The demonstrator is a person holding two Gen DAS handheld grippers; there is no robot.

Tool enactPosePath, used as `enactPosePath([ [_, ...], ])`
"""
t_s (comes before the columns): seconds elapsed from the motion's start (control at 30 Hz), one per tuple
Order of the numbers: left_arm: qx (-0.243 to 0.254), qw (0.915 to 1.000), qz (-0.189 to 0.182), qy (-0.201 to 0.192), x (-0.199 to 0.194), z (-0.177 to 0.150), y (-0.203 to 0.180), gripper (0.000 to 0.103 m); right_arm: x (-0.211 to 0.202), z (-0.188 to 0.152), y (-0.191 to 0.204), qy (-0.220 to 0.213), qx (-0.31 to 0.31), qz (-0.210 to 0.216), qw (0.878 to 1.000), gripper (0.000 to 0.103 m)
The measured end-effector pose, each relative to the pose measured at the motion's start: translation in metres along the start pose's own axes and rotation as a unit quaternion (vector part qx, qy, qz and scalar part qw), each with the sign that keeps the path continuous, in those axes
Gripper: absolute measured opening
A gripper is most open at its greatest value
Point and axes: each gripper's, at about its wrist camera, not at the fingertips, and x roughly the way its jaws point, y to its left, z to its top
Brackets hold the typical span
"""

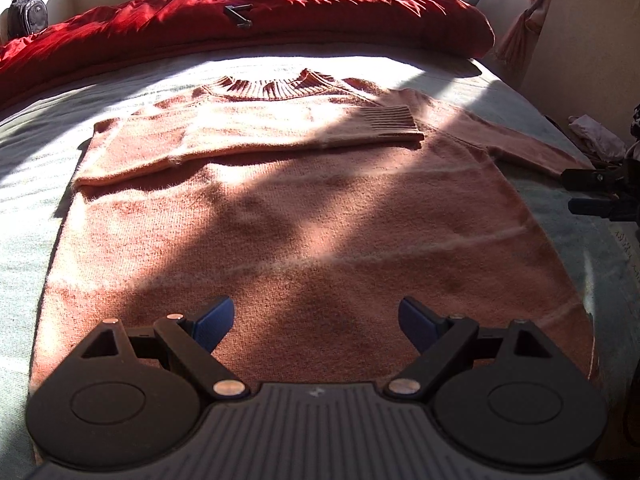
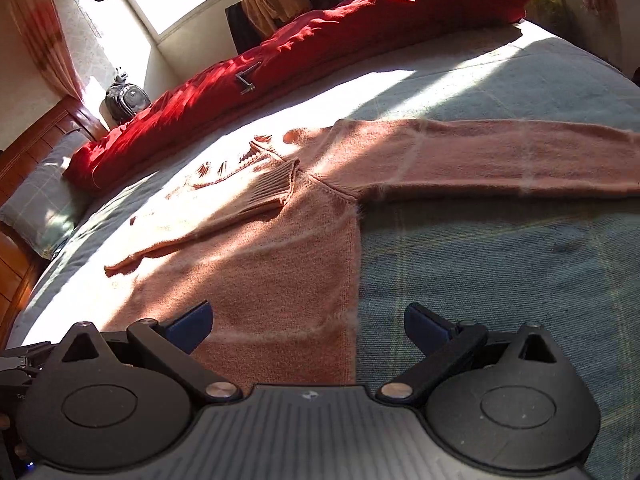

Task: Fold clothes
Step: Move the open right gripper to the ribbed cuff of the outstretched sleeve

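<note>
A fuzzy salmon-pink sweater (image 1: pixel 304 216) lies flat on the bed, collar (image 1: pixel 276 84) at the far end. One sleeve (image 1: pixel 256 132) is folded across the chest, its ribbed cuff (image 1: pixel 394 122) near the right shoulder. The other sleeve (image 2: pixel 500 156) stretches out straight to the right. My left gripper (image 1: pixel 316 322) is open and empty above the sweater's hem. My right gripper (image 2: pixel 308 326) is open and empty over the sweater's right side edge (image 2: pixel 354 264). The right gripper also shows at the right edge of the left wrist view (image 1: pixel 600 194).
The bed has a pale blue-green cover (image 2: pixel 500 280). A red duvet (image 1: pixel 240 24) is bunched along the far side with a small black metal tool (image 1: pixel 239 15) on it. A wooden headboard (image 2: pixel 24 148), a pillow (image 2: pixel 40 208) and a backpack (image 2: pixel 126 100) are at the left.
</note>
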Motion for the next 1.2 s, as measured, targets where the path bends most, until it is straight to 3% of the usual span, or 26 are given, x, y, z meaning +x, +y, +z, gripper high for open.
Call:
enactPosePath([
  [0.23, 0.003, 0.9996, 0.021, 0.016, 0.002, -0.001, -0.01, 0.089, 0.003, 0.069, -0.079, -0.059, 0.049, -0.006, 0.997, 0.103],
  [0.4, 0.005, 0.999, 0.034, 0.03, 0.004, -0.001, -0.018, 0.089, 0.021, 0.101, -0.145, -0.08, 0.134, 0.007, 0.988, 0.103],
  [0.6, 0.007, 0.9979, 0.045, 0.046, 0.011, 0.002, -0.028, 0.089, 0.022, 0.097, -0.204, -0.078, 0.187, -0.029, 0.979, 0.103],
  [0.7, 0.005, 0.9976, 0.047, 0.05, 0.014, 0.005, -0.032, 0.089, 0.003, 0.088, -0.229, -0.1, 0.22, -0.021, 0.97, 0.103],
  [0.8, 0.007, 0.9978, 0.045, 0.05, 0.016, 0.008, -0.037, 0.089, -0.021, 0.081, -0.247, -0.126, 0.256, -0.041, 0.958, 0.103],
  [1.0, 0.017, 0.998, 0.041, 0.046, 0.016, 0.011, -0.046, 0.089, -0.051, 0.069, -0.262, -0.152, 0.293, -0.044, 0.943, 0.103],
  [1.2, 0.014, 0.9978, 0.042, 0.05, 0.022, 0.013, -0.045, 0.089, -0.05, 0.044, -0.278, -0.154, 0.351, -0.017, 0.923, 0.103],
])
